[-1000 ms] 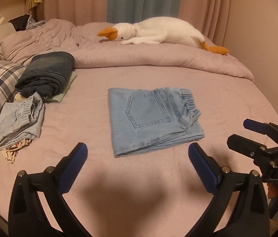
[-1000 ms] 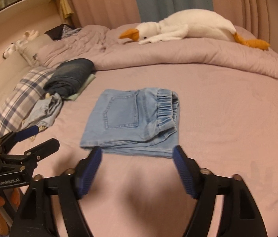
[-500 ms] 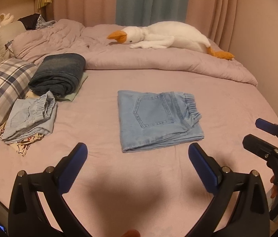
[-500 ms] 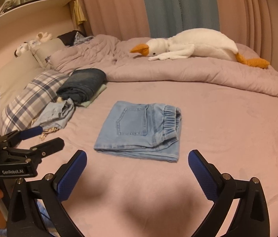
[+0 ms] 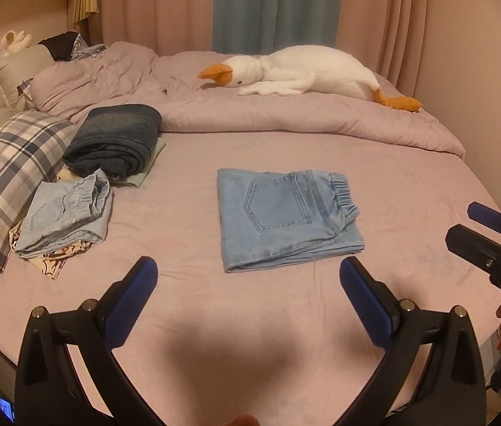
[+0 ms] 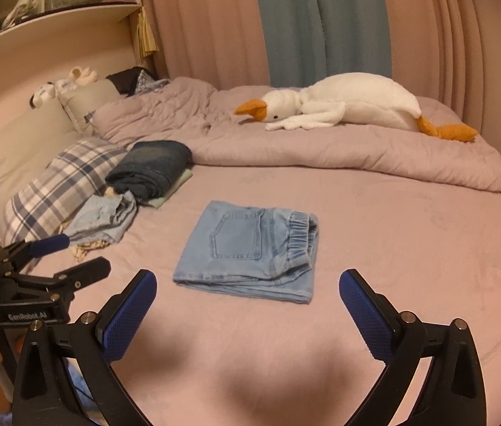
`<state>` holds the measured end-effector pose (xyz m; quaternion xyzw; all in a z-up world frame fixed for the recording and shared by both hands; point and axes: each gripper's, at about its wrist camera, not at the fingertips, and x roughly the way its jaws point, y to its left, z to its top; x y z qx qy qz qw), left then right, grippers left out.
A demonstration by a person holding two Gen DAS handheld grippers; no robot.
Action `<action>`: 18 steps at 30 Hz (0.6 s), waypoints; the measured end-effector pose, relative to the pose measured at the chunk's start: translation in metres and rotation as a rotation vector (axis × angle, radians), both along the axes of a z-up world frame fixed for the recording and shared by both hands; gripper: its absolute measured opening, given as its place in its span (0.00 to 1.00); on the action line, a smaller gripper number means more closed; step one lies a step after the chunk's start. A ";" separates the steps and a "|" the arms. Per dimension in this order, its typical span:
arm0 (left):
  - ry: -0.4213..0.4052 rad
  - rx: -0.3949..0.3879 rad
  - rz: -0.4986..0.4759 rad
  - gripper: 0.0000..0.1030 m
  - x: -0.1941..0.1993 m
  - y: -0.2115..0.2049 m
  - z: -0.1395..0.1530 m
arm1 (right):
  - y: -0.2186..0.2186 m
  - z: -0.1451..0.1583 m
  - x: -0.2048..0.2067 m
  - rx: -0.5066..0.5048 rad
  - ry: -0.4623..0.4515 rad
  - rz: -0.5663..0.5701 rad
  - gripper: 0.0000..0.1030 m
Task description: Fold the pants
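Both released, jaws wide, empty: left claw [image 5: 248, 284] and right claw [image 6: 247, 293] above bare sheet [image 5: 250, 319]. Just ahead, between the tips, pants [image 5: 286, 216] folded to a flat square, pocket up, waistband right. Likely finished; if tidying, press edges flat, no snagging. Farther left, clothes pile [image 5: 108, 149]; beyond, goose [image 5: 303, 74].

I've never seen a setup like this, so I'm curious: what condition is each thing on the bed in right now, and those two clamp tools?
Light blue jeans: folded flat, pocket up, mid-bed.
Dark jeans: folded, on a pale green garment.
Small denim pants: loosely folded, atop a printed cloth.
Toy goose: lying on the bunched blanket.
Left gripper: open, empty.
Right gripper: open, empty.
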<state>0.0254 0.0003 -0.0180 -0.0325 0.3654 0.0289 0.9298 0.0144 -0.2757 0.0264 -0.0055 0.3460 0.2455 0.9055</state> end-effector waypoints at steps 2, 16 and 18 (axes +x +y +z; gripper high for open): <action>0.007 0.003 0.005 0.99 0.000 0.000 -0.002 | 0.001 -0.003 0.001 -0.006 0.013 -0.005 0.99; 0.019 0.004 0.007 0.99 0.002 0.000 -0.005 | 0.007 -0.009 -0.002 -0.023 0.038 0.018 0.99; 0.020 0.004 0.006 0.99 0.002 0.000 -0.005 | 0.008 -0.009 -0.002 -0.023 0.039 0.019 0.99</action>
